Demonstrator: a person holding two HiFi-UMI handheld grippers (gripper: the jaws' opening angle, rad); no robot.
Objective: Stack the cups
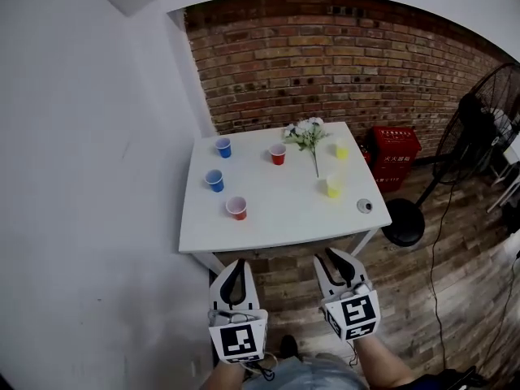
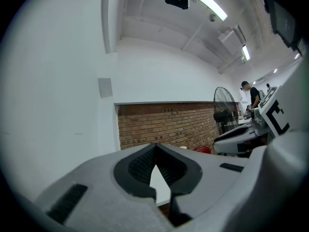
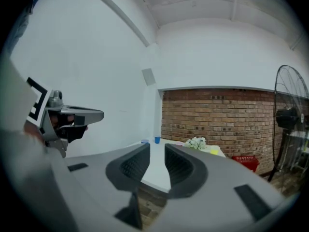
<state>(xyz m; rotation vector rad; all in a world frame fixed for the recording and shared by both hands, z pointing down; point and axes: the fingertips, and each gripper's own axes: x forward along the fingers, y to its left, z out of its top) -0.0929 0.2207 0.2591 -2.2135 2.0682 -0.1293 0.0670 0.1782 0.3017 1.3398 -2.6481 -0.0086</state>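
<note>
Merely round cups (image 1: 236,208), smooth white table (image 1: 284,218)

White tabletop (image 1: 276,218) set against brick wall (image 1: 325,55). White flowers (image 1: 307,132), long stem, toward far edge. Small round dark object (image 1: 365,205) near right front corner. Red crate (image 1: 396,154) and standing fan (image 1: 487,120) to the right, on wood floor (image 1: 439,299).

Your head camera looks steeply down from well back, with the white table (image 1: 276,214) at twelve o'clock and the left gripper (image 1: 236,262) and right gripper (image 1: 335,258) near six. Each gripper camera rides close behind its own jaws and looks roughly level toward the brick wall (image 1: 341,63) at twelve. All three views share the table, that wall and the fan (image 1: 487,120) off toward two or three o'clock.
</note>
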